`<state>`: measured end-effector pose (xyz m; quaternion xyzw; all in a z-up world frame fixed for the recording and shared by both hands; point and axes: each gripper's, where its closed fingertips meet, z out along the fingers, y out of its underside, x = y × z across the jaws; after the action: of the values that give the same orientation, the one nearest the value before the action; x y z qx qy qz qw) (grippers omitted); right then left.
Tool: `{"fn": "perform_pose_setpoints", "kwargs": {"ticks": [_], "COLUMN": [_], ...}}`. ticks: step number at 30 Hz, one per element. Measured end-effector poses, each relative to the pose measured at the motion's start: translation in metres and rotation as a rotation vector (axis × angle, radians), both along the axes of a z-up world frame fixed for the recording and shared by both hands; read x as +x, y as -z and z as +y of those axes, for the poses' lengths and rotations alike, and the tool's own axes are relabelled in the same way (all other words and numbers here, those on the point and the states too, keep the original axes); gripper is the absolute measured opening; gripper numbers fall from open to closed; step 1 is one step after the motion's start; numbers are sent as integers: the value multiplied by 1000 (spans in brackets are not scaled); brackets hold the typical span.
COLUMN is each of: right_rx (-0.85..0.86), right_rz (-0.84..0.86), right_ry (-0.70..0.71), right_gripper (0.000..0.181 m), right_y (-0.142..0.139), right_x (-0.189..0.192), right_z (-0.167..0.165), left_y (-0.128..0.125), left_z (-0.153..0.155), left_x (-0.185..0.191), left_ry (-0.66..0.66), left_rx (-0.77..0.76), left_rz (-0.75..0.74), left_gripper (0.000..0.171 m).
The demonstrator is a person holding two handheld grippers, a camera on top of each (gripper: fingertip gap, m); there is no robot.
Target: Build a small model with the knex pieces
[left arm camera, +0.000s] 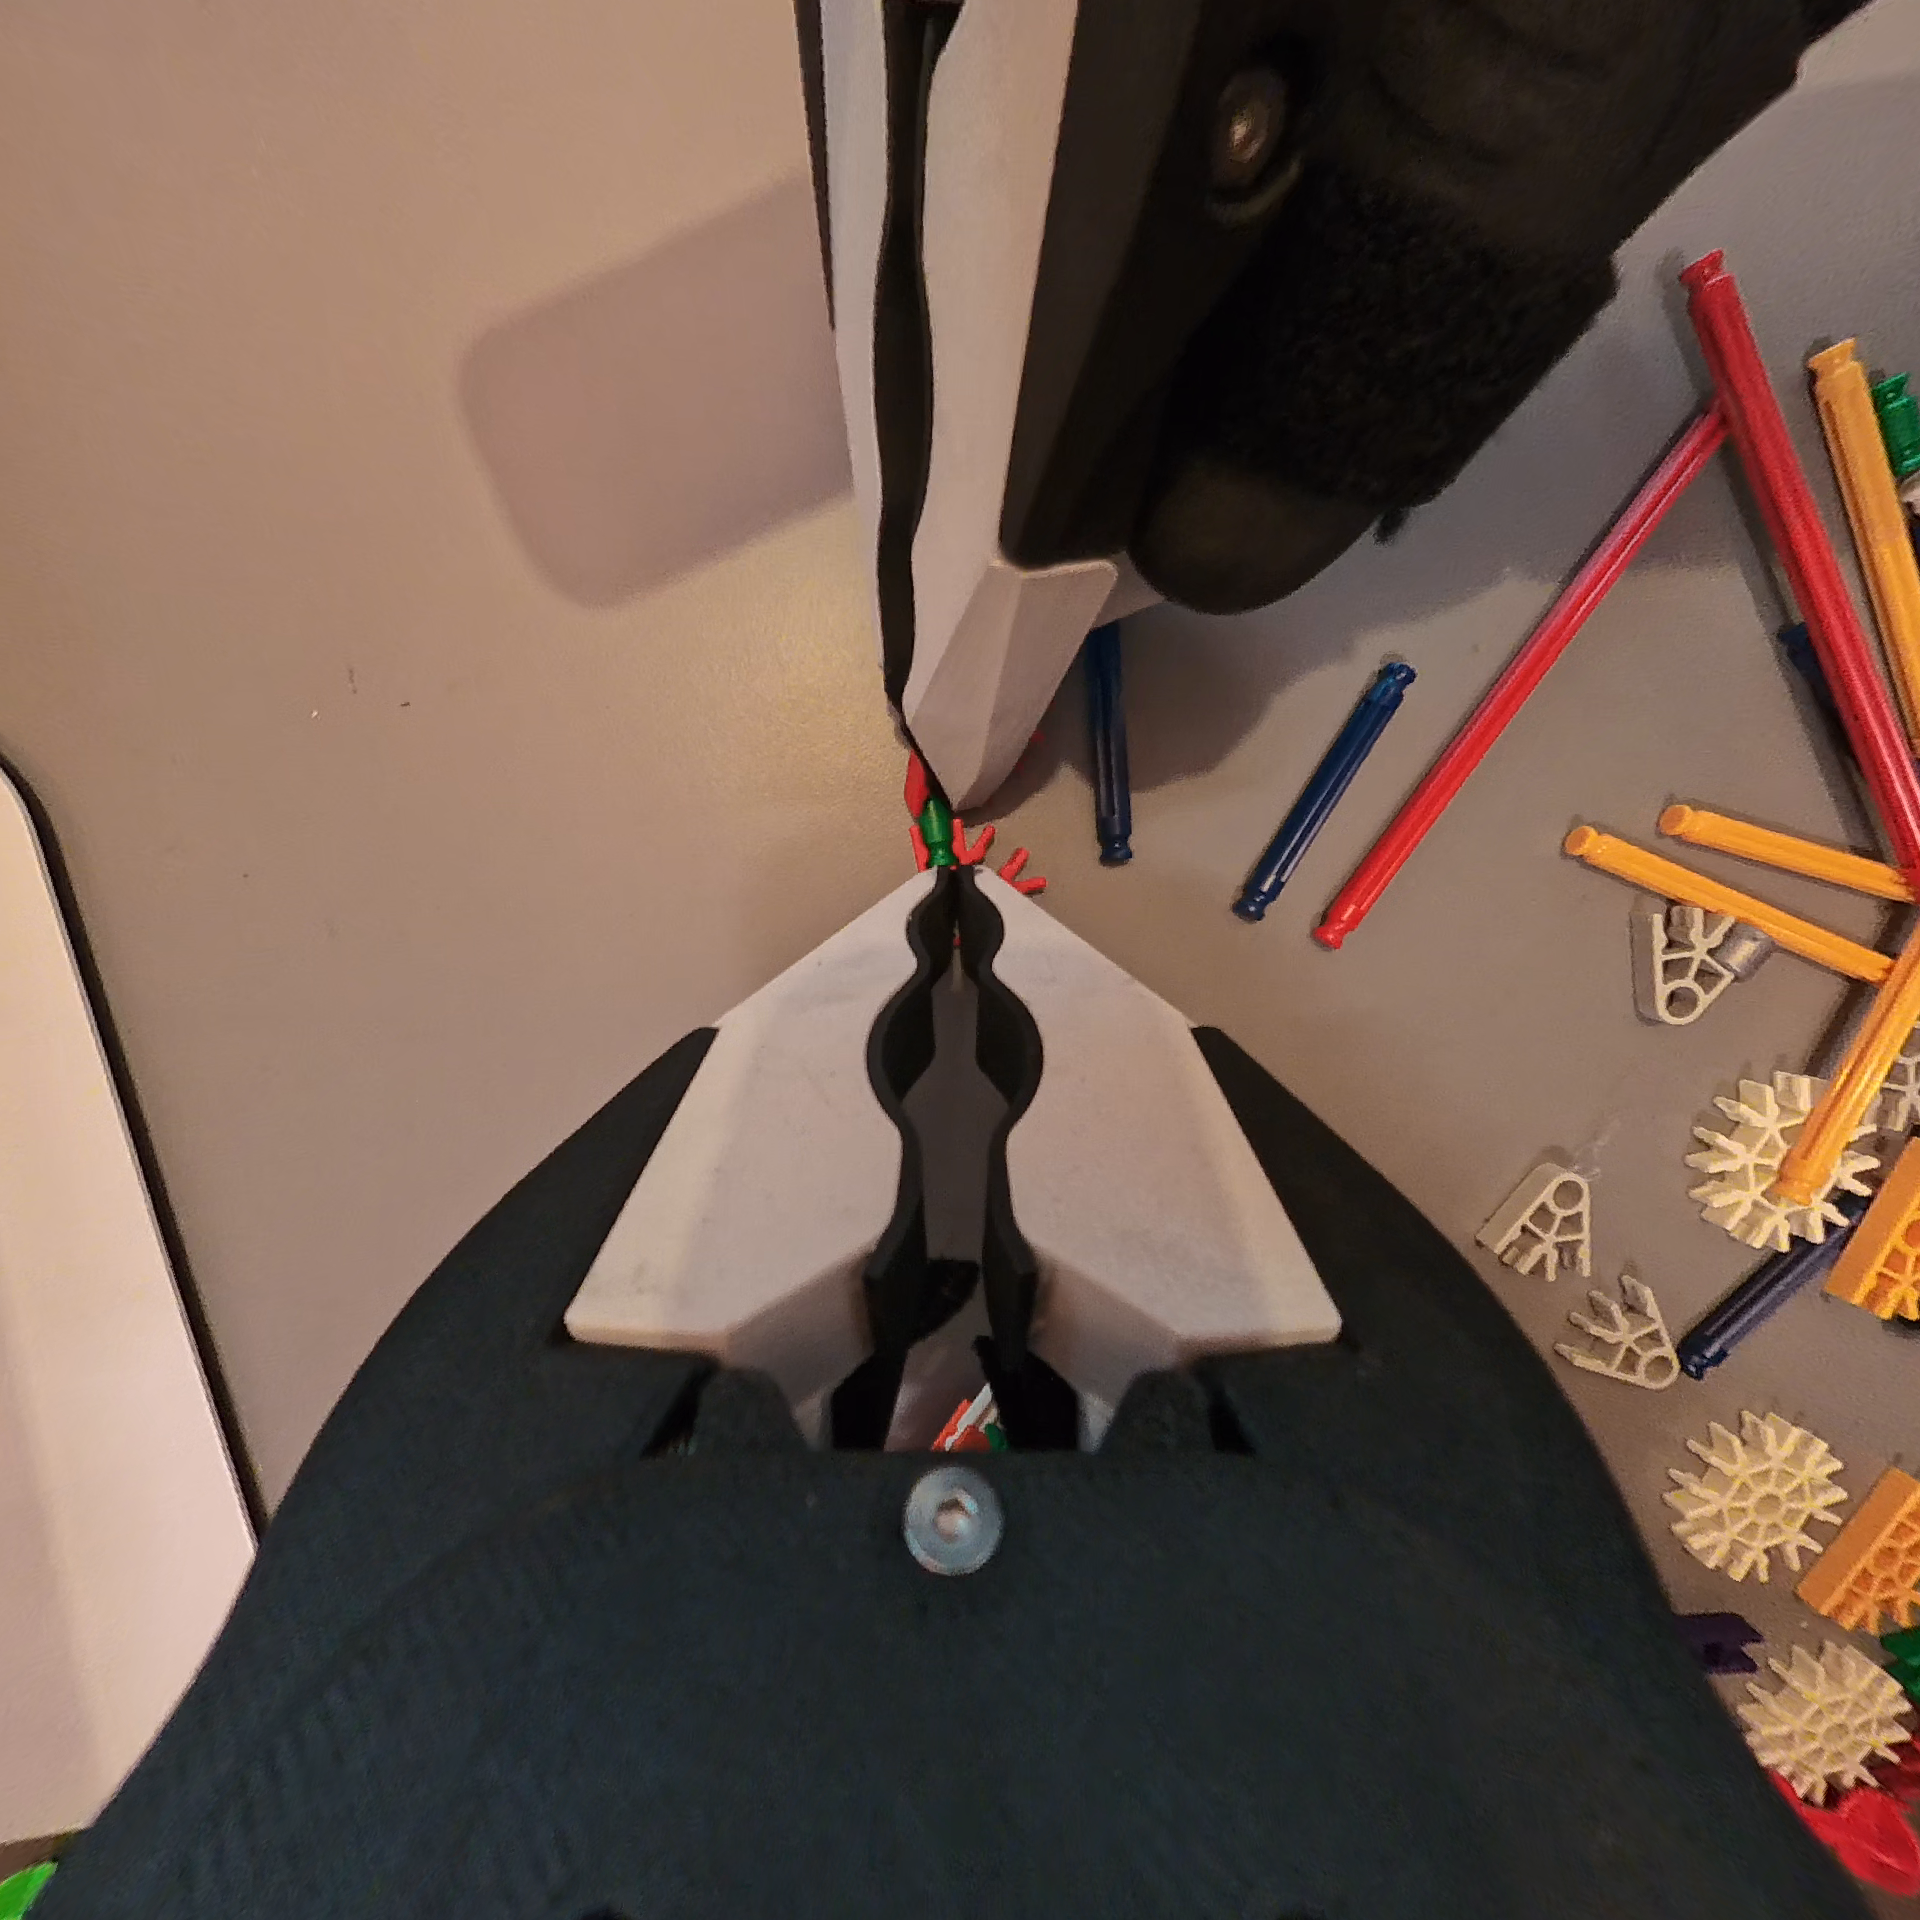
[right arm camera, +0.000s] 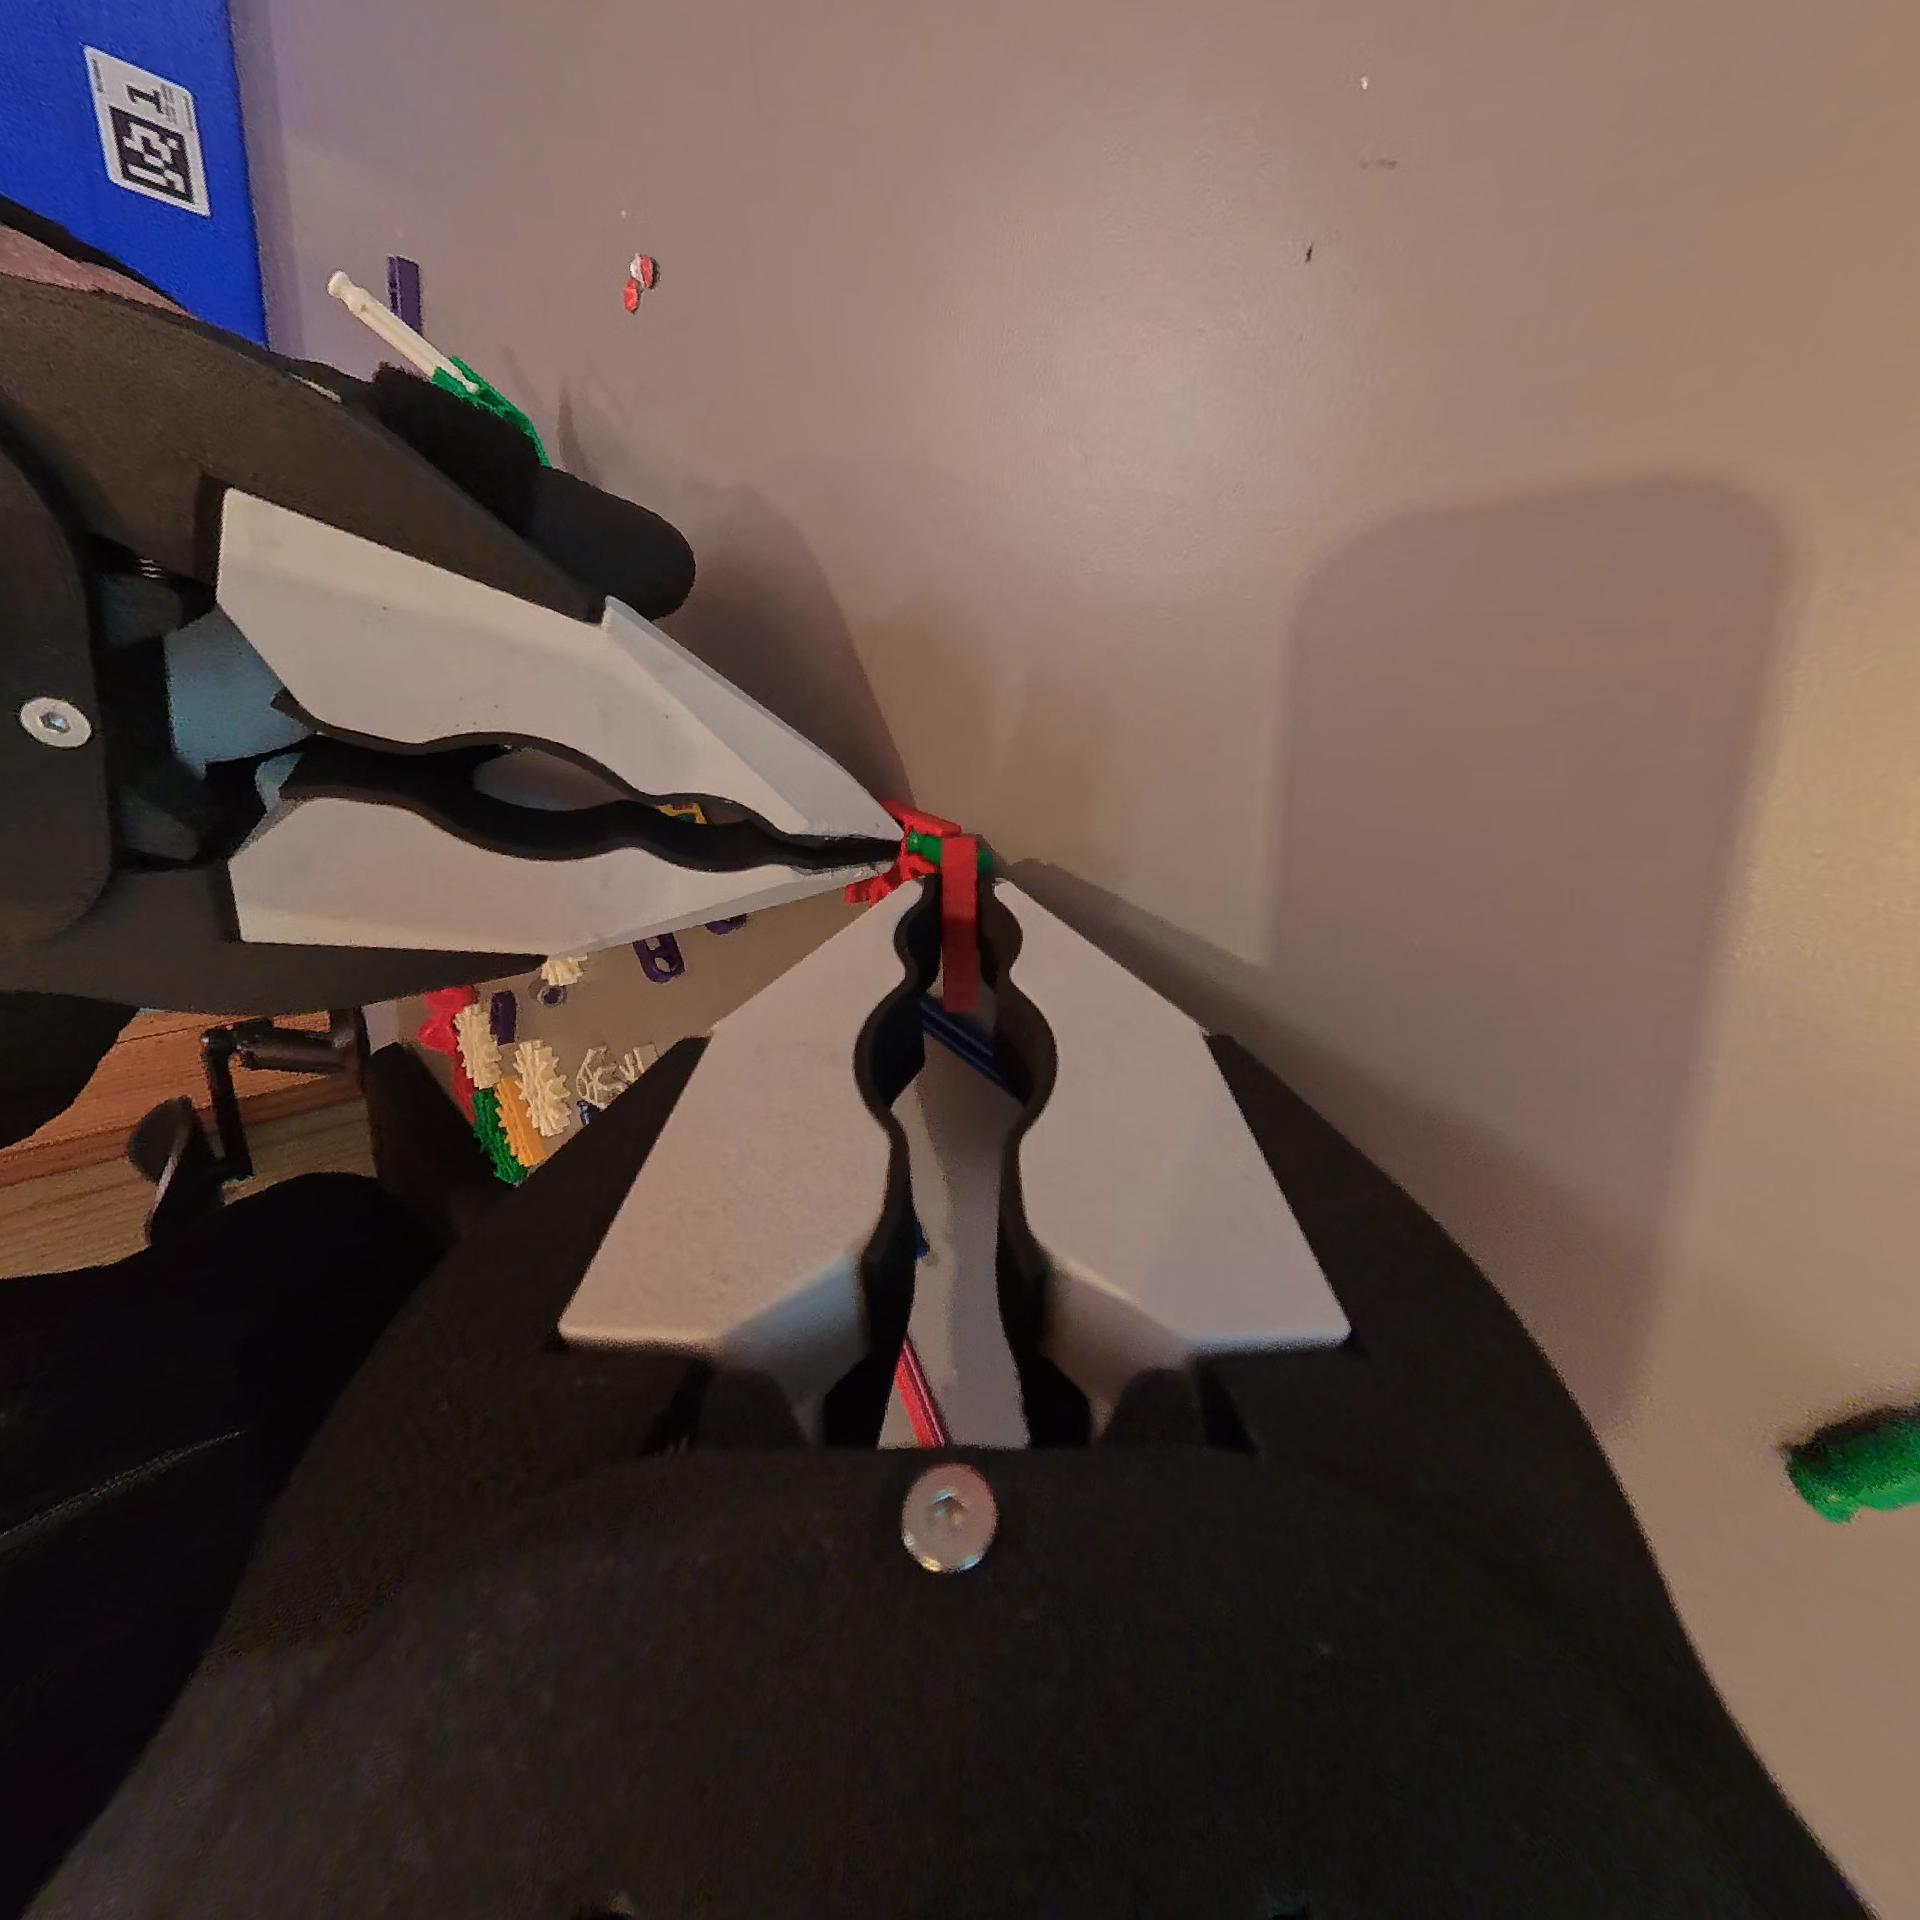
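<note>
My left gripper (left arm camera: pixel 948 891) is shut on a short green rod (left arm camera: pixel 935 829) that sticks out past its tips. My right gripper (left arm camera: pixel 951 774) comes down from the top of the left wrist view and is shut on a small red connector (left arm camera: pixel 977 847). The green rod's end meets the red connector. In the right wrist view my right gripper (right arm camera: pixel 956 896) pinches the red connector (right arm camera: pixel 961 930) edge-on, and my left gripper (right arm camera: pixel 883 850) comes in from the left with the green rod (right arm camera: pixel 928 850) against the connector. Both are held a little above the grey tabletop (left arm camera: pixel 416 831).
Loose pieces lie to the right: a long red rod (left arm camera: pixel 1517 675), two blue rods (left arm camera: pixel 1325 790), yellow rods (left arm camera: pixel 1725 904), white snowflake connectors (left arm camera: pixel 1756 1496) and grey connectors (left arm camera: pixel 1694 966). A blue box (right arm camera: pixel 62 208) stands at the far left, a green piece (right arm camera: pixel 1860 1465) lies at the right. The grippers are tip to tip, or close to it.
</note>
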<state>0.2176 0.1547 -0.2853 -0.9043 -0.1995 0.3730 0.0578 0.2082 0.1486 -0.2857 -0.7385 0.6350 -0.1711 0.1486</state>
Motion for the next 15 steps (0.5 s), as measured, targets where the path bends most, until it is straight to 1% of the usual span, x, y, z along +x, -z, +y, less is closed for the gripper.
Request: {"fn": "perform_pose_setpoints", "kwargs": {"ticks": [3, 5, 9, 15], "right_rx": [22, 28, 58, 147], "right_rz": [-19, -18, -32, -70], "right_ry": [-6, -6, -17, -24], "right_gripper": [5, 13, 19, 45], "right_y": [-1, -3, -5, -12], "right_x": [-1, -1, -1, 4], "right_z": [0, -1, -2, -3], "left_y": [0, 0, 0, 0], "left_z": [0, 0, 0, 0], "left_x": [1, 1, 1, 1], "left_ry": [2, 3, 1, -3], "left_rx": [5, 8, 8, 15], "left_rz": [0, 0, -3, -3], "left_gripper": [0, 0, 0, 0]}}
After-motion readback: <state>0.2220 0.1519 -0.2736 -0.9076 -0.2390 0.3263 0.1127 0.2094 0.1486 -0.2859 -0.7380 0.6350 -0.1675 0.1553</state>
